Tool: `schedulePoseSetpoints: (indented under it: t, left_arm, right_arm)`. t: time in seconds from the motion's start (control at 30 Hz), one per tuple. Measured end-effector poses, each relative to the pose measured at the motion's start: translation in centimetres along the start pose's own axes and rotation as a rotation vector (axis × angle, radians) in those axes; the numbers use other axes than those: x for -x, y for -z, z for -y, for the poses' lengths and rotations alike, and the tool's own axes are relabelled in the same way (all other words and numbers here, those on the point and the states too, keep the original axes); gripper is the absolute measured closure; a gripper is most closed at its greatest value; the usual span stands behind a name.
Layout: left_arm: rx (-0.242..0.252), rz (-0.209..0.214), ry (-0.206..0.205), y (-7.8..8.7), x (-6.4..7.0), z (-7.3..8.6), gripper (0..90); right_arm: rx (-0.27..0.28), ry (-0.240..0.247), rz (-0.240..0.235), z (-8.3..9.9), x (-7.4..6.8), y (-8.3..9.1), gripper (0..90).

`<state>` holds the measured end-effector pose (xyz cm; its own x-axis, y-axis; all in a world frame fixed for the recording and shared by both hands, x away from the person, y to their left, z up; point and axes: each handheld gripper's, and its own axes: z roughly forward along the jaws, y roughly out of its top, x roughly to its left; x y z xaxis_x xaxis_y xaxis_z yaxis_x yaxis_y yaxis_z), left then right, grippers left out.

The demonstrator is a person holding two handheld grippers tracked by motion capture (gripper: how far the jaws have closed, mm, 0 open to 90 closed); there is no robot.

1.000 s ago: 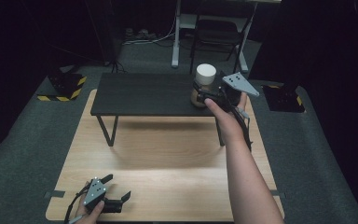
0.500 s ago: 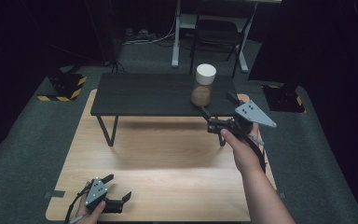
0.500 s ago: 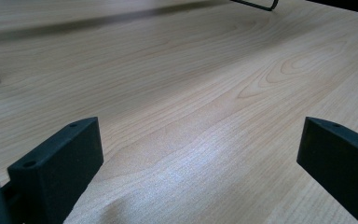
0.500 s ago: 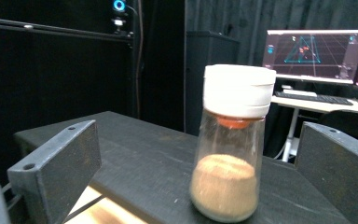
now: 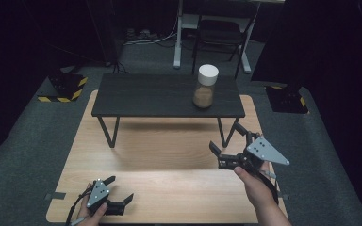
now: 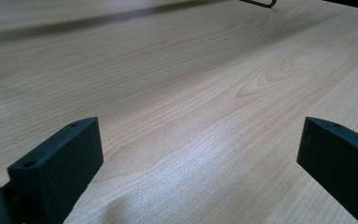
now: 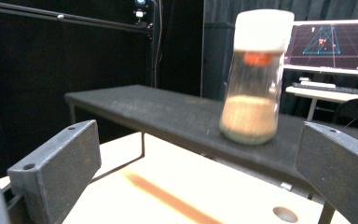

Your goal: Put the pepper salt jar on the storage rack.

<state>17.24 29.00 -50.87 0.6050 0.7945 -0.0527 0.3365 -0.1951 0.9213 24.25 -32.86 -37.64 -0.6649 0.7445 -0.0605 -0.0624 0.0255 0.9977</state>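
A clear jar point(image 5: 205, 89) with a white lid and brown powder in its lower part stands upright on the right part of a low black bench point(image 5: 141, 96). The right gripper view has the jar point(image 7: 256, 79) ahead on that bench point(image 7: 168, 116). My right gripper point(image 5: 226, 139) hovers open over the wooden table point(image 5: 169, 155), in front of the bench's right leg, with nothing between its jaws. My left gripper point(image 5: 120, 190) rests open near the table's front left edge; its own view has bare wood point(image 6: 191, 116) between the jaws.
The bench stands on thin metal legs point(image 5: 108, 132) across the far half of the table. Behind it are a chair point(image 5: 219, 35) and a desk frame point(image 5: 179, 33). Yellow-and-black striped blocks point(image 5: 63, 87) lie on the grey floor at left. A lit monitor point(image 7: 331, 46) sits at the right.
My right gripper has let go of the jar on the bench and drawn back toward the person, down over the table. The left gripper has stayed put.
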Motion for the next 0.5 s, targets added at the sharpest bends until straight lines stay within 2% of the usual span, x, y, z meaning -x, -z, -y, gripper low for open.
schedulePoseSetpoints:
  t: [0.17, 0.23, 0.27, 0.5]
  left_arm:
    - [0.000, 0.001, -0.001, 0.0, 0.0, 0.0, 0.6]
    - [-0.002, 0.001, -0.005, 0.0, 0.0, 0.0, 0.6]
    - [-0.001, 0.002, -0.005, 0.0, 0.0, 0.0, 0.6]
    - [-0.001, 0.003, -0.006, 0.0, 0.0, 0.0, 0.6]
  right_arm:
    - [-0.026, -0.007, 0.001, 2.2, -0.6, 1.4, 0.0]
    - [-0.029, -0.012, 0.000, 2.5, -0.7, 1.6, 0.0]
    - [-0.042, -0.022, 0.003, 3.4, -0.9, 2.1, 0.0]
    - [-0.087, -0.008, 0.012, 5.8, -1.5, 3.2, 0.0]
